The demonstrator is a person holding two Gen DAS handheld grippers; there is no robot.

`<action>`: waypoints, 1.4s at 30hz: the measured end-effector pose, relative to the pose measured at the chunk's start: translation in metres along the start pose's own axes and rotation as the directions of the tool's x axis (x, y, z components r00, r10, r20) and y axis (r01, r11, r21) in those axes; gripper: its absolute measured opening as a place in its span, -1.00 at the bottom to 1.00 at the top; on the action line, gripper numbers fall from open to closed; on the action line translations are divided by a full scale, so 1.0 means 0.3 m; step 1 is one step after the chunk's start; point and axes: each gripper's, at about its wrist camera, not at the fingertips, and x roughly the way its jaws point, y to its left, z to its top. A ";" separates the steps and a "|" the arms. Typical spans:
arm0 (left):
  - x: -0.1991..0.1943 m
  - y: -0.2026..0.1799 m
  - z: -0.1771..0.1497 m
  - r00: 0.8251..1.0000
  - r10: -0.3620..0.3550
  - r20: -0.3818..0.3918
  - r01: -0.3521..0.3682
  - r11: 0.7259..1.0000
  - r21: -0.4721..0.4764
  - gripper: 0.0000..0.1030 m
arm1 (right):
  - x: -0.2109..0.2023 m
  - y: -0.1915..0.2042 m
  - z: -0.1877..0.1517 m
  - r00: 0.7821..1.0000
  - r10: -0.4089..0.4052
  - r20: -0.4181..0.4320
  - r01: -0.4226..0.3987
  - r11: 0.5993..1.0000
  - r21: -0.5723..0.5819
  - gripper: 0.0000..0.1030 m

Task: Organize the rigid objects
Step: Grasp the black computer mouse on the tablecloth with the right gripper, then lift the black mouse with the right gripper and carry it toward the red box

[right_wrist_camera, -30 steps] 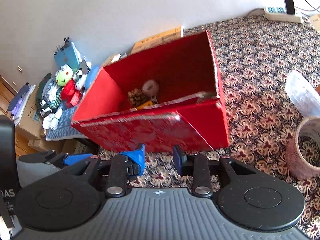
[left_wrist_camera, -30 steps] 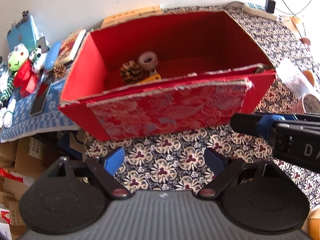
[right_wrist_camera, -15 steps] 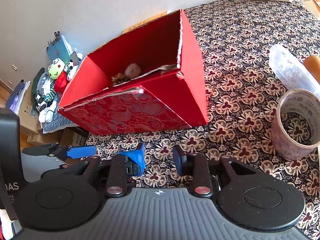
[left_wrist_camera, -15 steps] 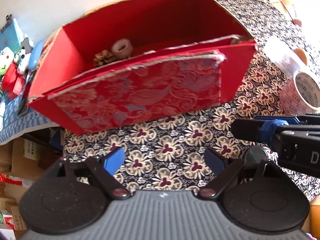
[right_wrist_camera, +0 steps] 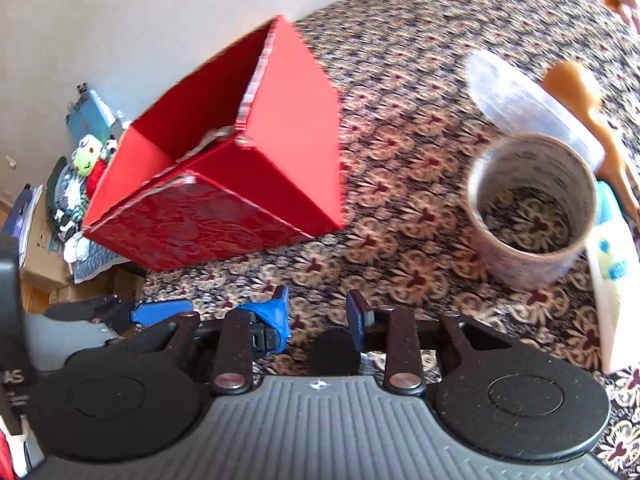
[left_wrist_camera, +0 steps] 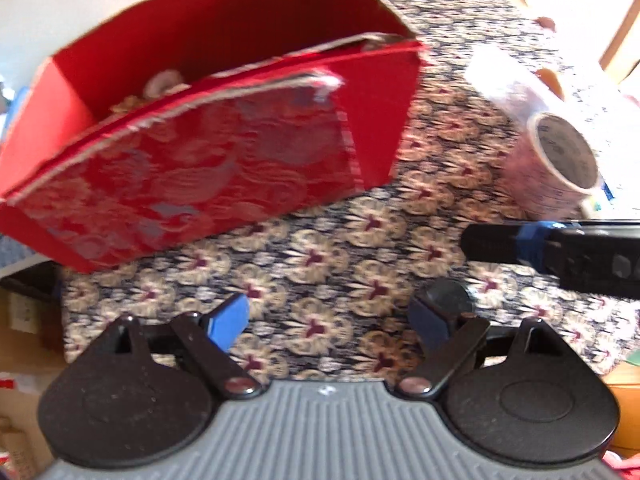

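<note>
A red box (left_wrist_camera: 256,160) fills the upper left of my left wrist view, open at the top, its near face covered in patterned red fabric. Over that near wall I can make out a small tape roll (left_wrist_camera: 162,79) and a brownish thing beside it, too blurred to name. In my right wrist view the same box (right_wrist_camera: 288,152) sits at centre left, and its contents are hidden behind the wall.

The tape (right_wrist_camera: 532,208), a wide roll standing on end, lies at the right of my right wrist view on the flowered cloth (right_wrist_camera: 400,72); through its hollow core I see only the cloth. Just behind it lies a clear plastic container (right_wrist_camera: 528,104) on its side, with an orange wooden handle (right_wrist_camera: 580,92) beyond. In my left wrist view the tape (left_wrist_camera: 560,164) shows at the right edge.

My left gripper (left_wrist_camera: 328,318) hangs over bare cloth at bottom centre, its blue pads (left_wrist_camera: 228,320) wide apart and holding nothing. The box lies above it in the frame, the tape well off to the upper right.

My right gripper (right_wrist_camera: 318,312) has its pads (right_wrist_camera: 276,312) parted by a modest gap, empty as well. The tape stands to the upper right of it, apart from the fingers. Plush toys (right_wrist_camera: 86,160) sit at the far left edge.
</note>
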 end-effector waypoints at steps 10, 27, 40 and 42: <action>0.043 -0.099 -0.042 0.985 -0.168 -0.040 0.171 0.981 0.086 0.81 | 0.042 -0.116 -0.036 0.994 0.011 -0.107 -0.003 0.997 0.077 -0.71; 0.101 -0.149 -0.046 0.985 -0.138 -0.102 0.150 0.981 0.126 0.81 | 0.082 -0.143 -0.054 0.982 0.070 -0.177 -0.047 0.991 0.127 -0.71; 0.126 -0.149 -0.046 0.985 -0.117 -0.127 0.131 0.986 0.102 0.79 | 0.077 -0.148 -0.058 0.982 0.095 -0.166 -0.072 0.987 0.141 -0.71; 0.130 -0.158 -0.044 0.986 -0.106 -0.128 0.120 0.987 0.110 0.63 | 0.078 -0.148 -0.058 0.981 0.099 -0.165 -0.075 0.987 0.144 -0.71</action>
